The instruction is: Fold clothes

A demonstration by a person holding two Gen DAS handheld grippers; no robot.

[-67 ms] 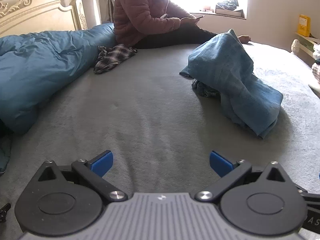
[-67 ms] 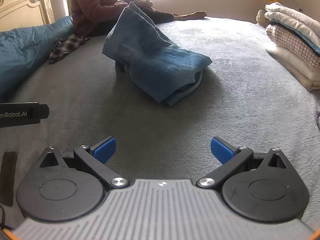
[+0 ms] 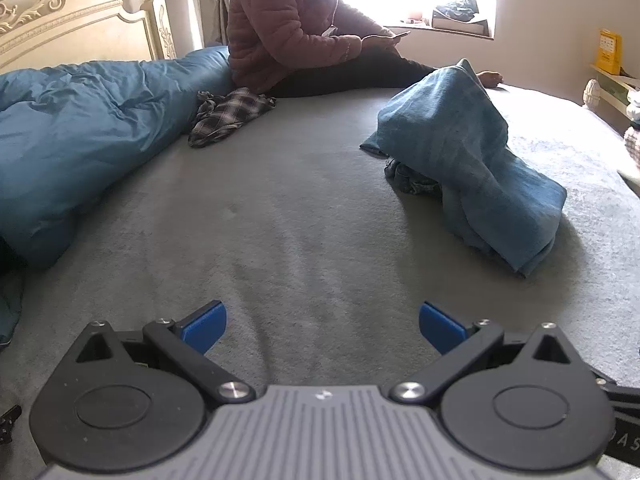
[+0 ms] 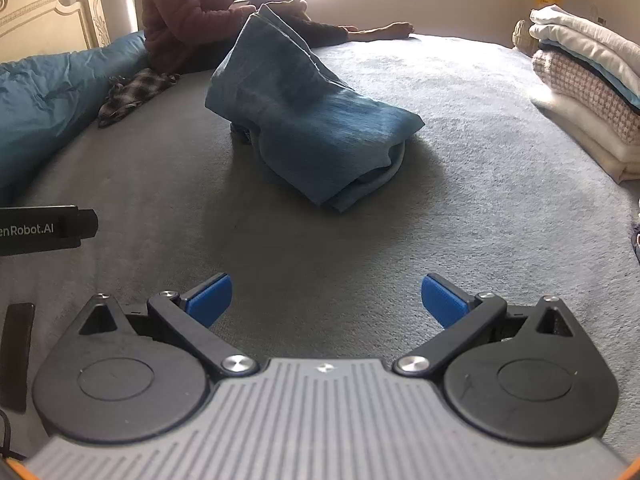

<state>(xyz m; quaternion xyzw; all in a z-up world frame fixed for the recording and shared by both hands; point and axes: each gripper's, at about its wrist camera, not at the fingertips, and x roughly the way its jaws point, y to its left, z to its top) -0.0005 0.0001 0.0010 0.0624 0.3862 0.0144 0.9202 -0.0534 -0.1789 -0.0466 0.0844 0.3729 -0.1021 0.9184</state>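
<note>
The left gripper [image 3: 322,326] and the right gripper [image 4: 326,300] both hover over the grey carpet-like bed cover [image 4: 460,184], blue-tipped jaws spread wide, holding nothing. Farther ahead lies a crumpled blue cloth garment [image 4: 316,128]. Beyond it, a rumpled plaid cloth [image 3: 230,116] sits beside a seated person [image 3: 288,36].
</note>
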